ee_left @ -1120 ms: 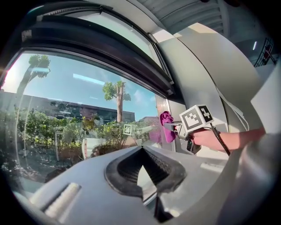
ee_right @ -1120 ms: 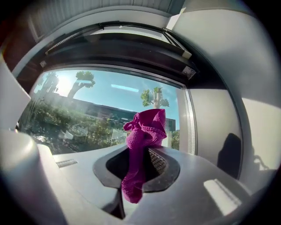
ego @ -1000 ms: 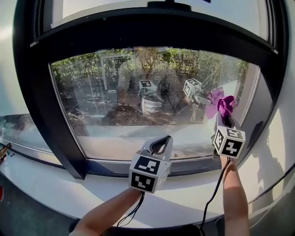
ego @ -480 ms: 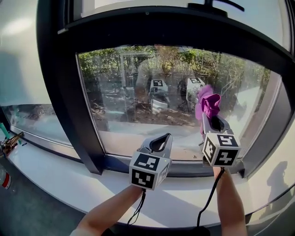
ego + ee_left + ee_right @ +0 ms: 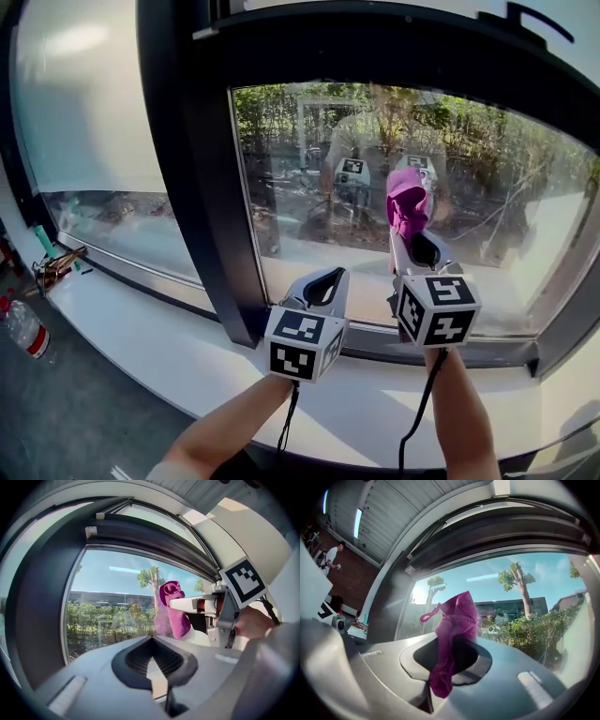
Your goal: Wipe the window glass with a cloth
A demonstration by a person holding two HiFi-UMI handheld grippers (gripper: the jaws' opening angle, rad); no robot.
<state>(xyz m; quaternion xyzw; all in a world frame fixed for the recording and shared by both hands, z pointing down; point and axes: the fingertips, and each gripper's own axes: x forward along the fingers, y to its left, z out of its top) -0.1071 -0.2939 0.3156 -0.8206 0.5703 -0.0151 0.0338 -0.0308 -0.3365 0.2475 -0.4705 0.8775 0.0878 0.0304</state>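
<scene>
Cloth (image 5: 407, 199) (magenta, bunched) sits clamped in the right gripper (image 5: 409, 239), above its tips at the window glass (image 5: 300, 178); left gripper (image 5: 323, 281), beside it, jaws together, empty.

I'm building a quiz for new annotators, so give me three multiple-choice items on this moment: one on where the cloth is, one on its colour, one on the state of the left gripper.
1. Where is the cloth?
A. In the right gripper, up in front of the window glass
B. Flat on the sill
C. On the floor

2. What colour is it?
A. Green
B. White
C. Magenta

3. How do the left gripper's jaws stand?
A. Wide apart
B. Together, nothing between them
C. Clamped on the cloth

Answers:
1 A: the right gripper view shows it pinched between the jaws before the glass.
2 C: every view shows magenta.
3 B: the left gripper view shows closed, empty jaws.
</scene>
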